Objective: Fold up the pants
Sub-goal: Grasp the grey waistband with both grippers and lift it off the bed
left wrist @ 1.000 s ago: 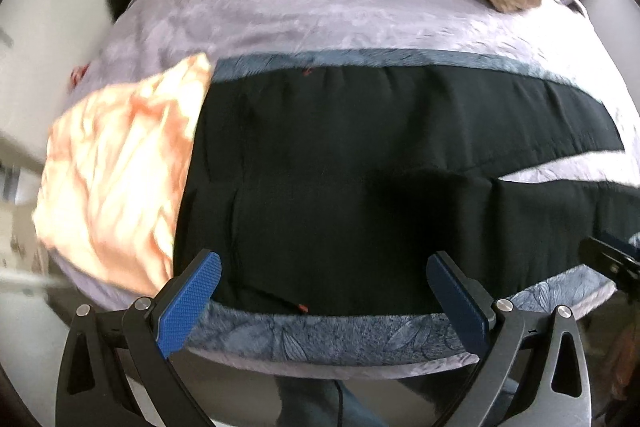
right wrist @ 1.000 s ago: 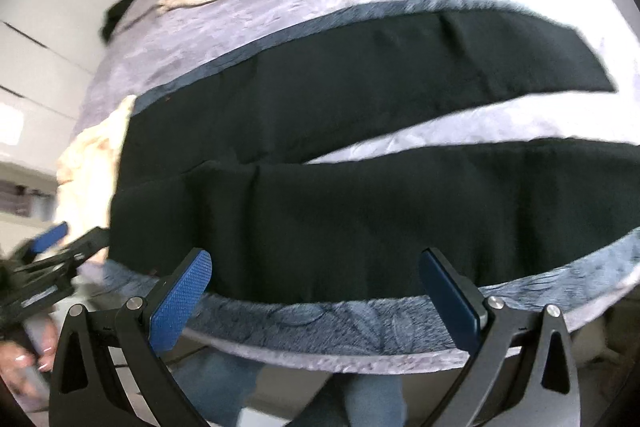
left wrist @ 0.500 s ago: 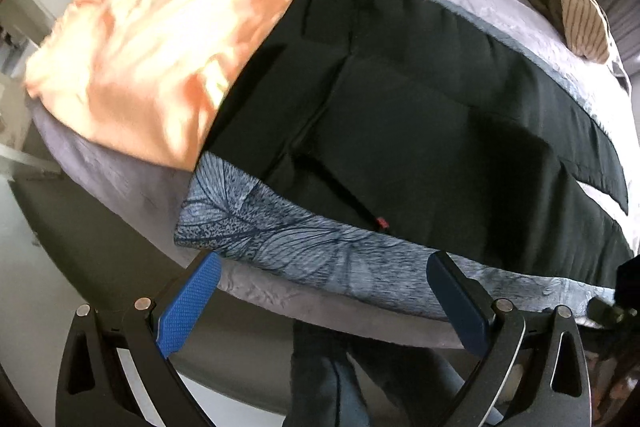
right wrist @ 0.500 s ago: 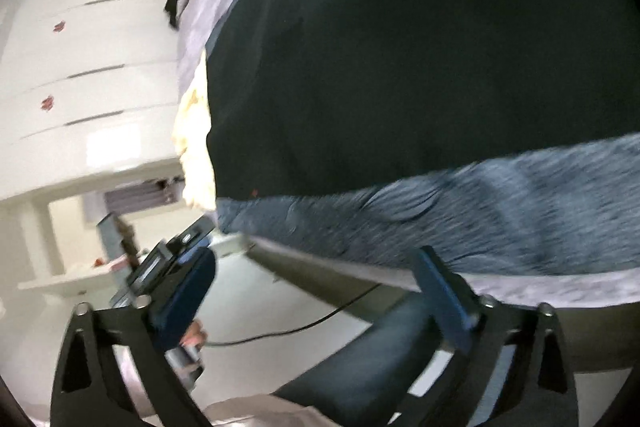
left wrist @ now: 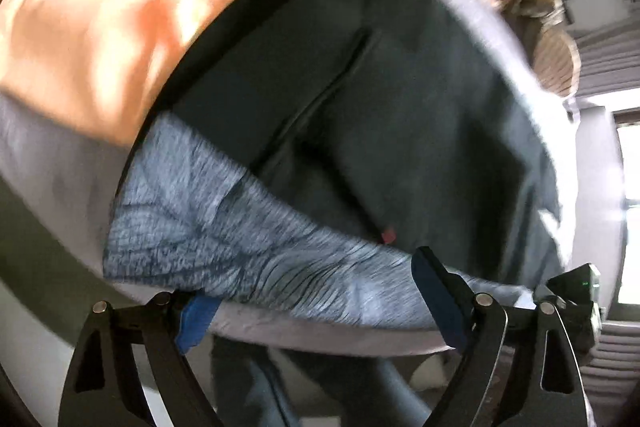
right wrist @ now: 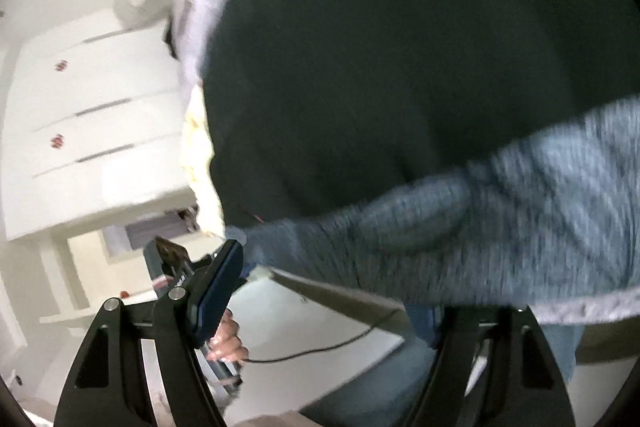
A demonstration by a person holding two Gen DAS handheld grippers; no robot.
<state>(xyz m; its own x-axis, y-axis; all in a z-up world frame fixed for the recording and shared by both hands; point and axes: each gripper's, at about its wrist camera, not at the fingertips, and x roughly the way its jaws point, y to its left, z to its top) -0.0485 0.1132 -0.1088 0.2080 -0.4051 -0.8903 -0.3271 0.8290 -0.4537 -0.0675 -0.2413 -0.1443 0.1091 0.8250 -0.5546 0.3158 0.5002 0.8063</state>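
Note:
Black pants (left wrist: 360, 99) lie flat on a blue-grey leaf-patterned cloth (left wrist: 224, 227) on the bed. My left gripper (left wrist: 316, 303) is open at the bed's near edge, its fingers straddling the cloth's edge just below the pants' near hem. In the right wrist view the pants (right wrist: 400, 67) fill the upper frame above the patterned cloth (right wrist: 480, 227). My right gripper (right wrist: 328, 303) is open at the bed edge; its right finger is partly hidden under the cloth. Both views are motion-blurred.
An orange garment (left wrist: 120, 7) lies left of the pants. Striped beige clothes (left wrist: 532, 7) are piled at the far side. White cabinets (right wrist: 88, 115) stand beyond the bed. The other gripper and hand (right wrist: 224, 343) show in the right wrist view.
Both grippers have dropped from above the bed down to its near edge and closed in on the pants' near hem. Their jaws stay open.

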